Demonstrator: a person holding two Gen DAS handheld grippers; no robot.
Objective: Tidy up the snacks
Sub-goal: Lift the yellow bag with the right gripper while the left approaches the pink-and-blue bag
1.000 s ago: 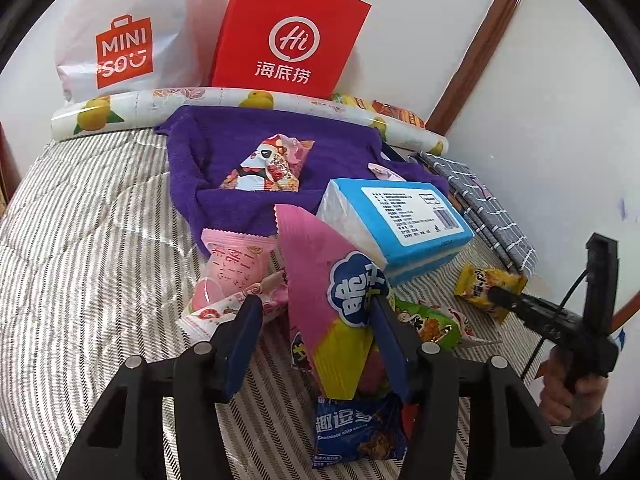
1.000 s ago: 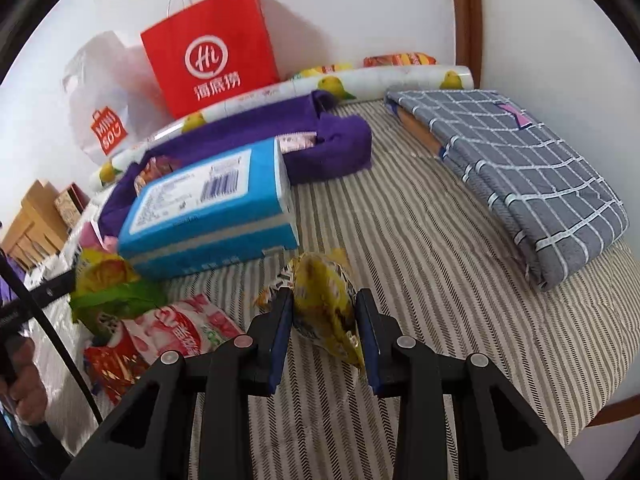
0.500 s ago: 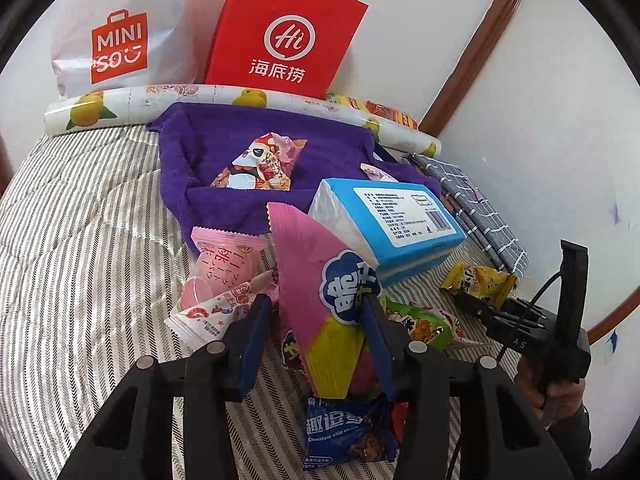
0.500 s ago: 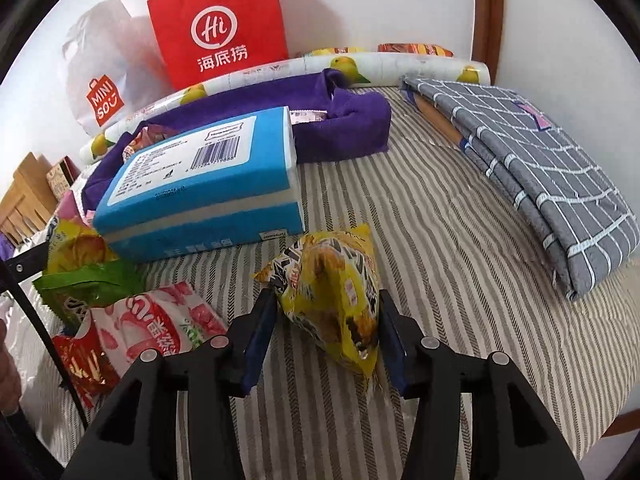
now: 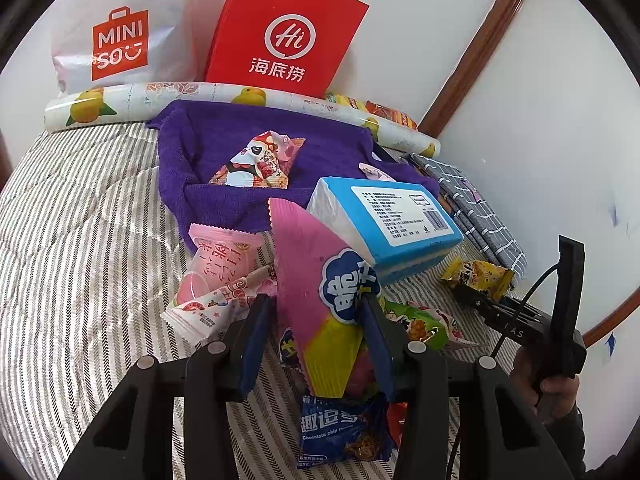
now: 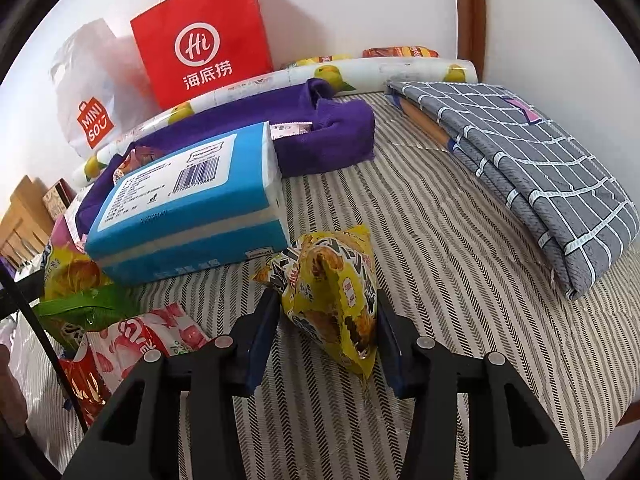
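Note:
On the striped bed lies a heap of snacks. A pink and yellow snack bag (image 5: 320, 276) sits tilted on the heap between the jaws of my left gripper (image 5: 314, 300). The jaws are closing; the right finger touches the bag and a thin gap shows at the left finger. A yellow snack packet (image 6: 332, 292) rests on the bed between the jaws of my right gripper (image 6: 325, 298). These jaws are closing too, with a narrow gap at the left finger. The left wrist view shows the same yellow packet (image 5: 478, 276) at the right gripper's (image 5: 472, 300) tip.
A blue tissue pack (image 5: 388, 224) lies by a purple towel (image 5: 224, 148) holding a panda packet (image 5: 256, 164). Pink packets (image 5: 216, 272), a blue cookie packet (image 5: 344, 432) and green and red bags (image 6: 80, 308) lie around. Red bag (image 6: 204, 44), white bag (image 5: 120, 32), printed roll (image 5: 160, 96) stand behind; grey checked cloth (image 6: 532, 160) right.
The right jaws went from a tight pinch on the yellow packet to a wider stance around it. The left jaws have narrowed around the pink and yellow bag.

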